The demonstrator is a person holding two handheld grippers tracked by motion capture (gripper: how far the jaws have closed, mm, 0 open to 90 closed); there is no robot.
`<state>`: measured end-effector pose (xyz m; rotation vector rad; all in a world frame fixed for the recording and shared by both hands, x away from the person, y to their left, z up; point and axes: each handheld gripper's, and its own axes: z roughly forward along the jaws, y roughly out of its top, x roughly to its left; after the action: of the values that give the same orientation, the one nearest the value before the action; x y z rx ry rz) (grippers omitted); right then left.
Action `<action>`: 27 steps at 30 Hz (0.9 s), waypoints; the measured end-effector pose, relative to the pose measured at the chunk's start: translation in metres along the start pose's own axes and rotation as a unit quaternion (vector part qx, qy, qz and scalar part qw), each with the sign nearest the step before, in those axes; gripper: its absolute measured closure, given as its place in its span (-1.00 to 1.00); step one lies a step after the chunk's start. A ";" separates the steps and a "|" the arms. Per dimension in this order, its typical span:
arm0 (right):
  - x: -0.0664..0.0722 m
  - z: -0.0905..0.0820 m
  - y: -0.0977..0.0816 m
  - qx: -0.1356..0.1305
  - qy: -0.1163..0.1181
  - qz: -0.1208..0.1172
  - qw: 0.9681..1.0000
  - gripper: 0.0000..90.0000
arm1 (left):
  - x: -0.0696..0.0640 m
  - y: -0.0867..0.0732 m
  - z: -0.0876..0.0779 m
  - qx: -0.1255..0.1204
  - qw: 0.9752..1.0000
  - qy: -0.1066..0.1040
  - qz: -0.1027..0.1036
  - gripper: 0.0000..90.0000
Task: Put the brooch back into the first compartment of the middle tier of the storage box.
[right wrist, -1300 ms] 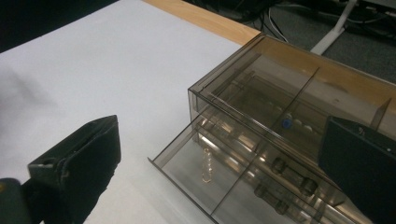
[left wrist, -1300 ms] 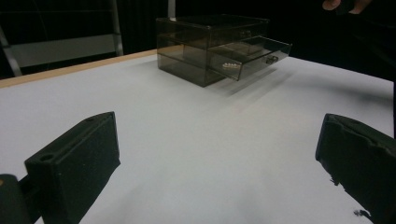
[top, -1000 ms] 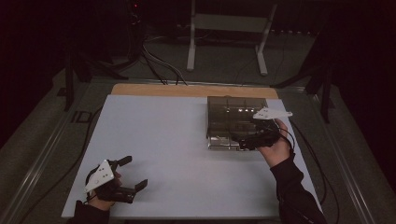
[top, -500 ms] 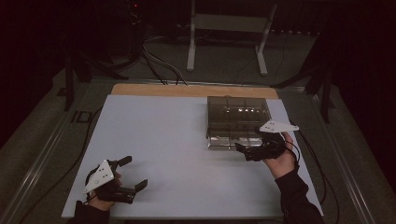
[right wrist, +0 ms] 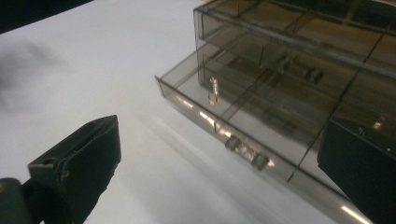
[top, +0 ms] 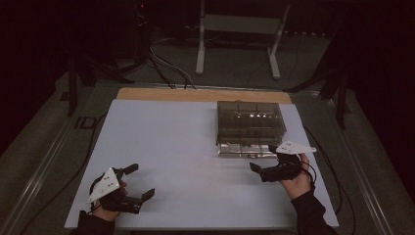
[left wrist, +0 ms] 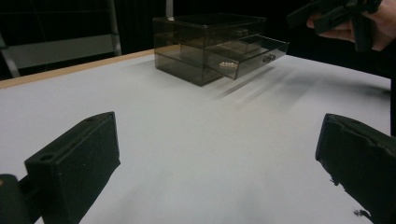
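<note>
High view showed me the smoky clear drawer box [top: 250,128] at the far right of the white table [top: 166,147], its lower drawer [right wrist: 243,126] pulled partway out toward my side; my right gripper [top: 264,169] sat just in front of that drawer, jaws spread and pinching nothing; the drawer's small handle [right wrist: 243,150] lay straight ahead of it, the drawer front running crosswise to the jaws; my left gripper [top: 139,183] rested near the front left corner, jaws wide apart and empty, well away from the box; I judged the right one the nearer for any move on the drawer.
</note>
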<state>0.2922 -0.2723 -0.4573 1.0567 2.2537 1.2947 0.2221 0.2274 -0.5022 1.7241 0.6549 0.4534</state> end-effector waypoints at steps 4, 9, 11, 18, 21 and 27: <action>0.001 0.000 -0.014 0.005 0.002 -0.001 1.000 -1.00 | 0.000 0.000 -0.001 -0.001 1.000 0.000 -0.001 -0.99; -0.001 -0.003 -0.026 0.000 0.000 -0.003 1.000 -1.00 | 0.000 0.000 0.000 0.001 1.000 -0.003 -0.001 -0.99; -0.001 -0.003 -0.031 0.001 0.004 0.002 1.000 -1.00 | 0.000 0.000 0.000 0.001 1.000 -0.005 0.000 -0.99; -0.004 -0.007 -0.048 0.015 -0.005 0.008 1.000 -1.00 | 0.000 0.000 0.000 0.000 1.000 -0.005 0.001 -0.99; -0.007 -0.011 -0.055 0.016 -0.010 0.014 1.000 -1.00 | 0.000 0.000 -0.001 0.000 1.000 -0.004 0.000 -0.99; -0.010 -0.018 -0.068 0.034 -0.020 0.021 0.999 -1.00 | -0.001 0.000 -0.001 0.001 1.000 -0.003 0.001 -0.99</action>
<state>0.2585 -0.3114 -0.5061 1.1482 2.2722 1.2097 0.2210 0.2276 -0.5020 1.7269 0.6494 0.4494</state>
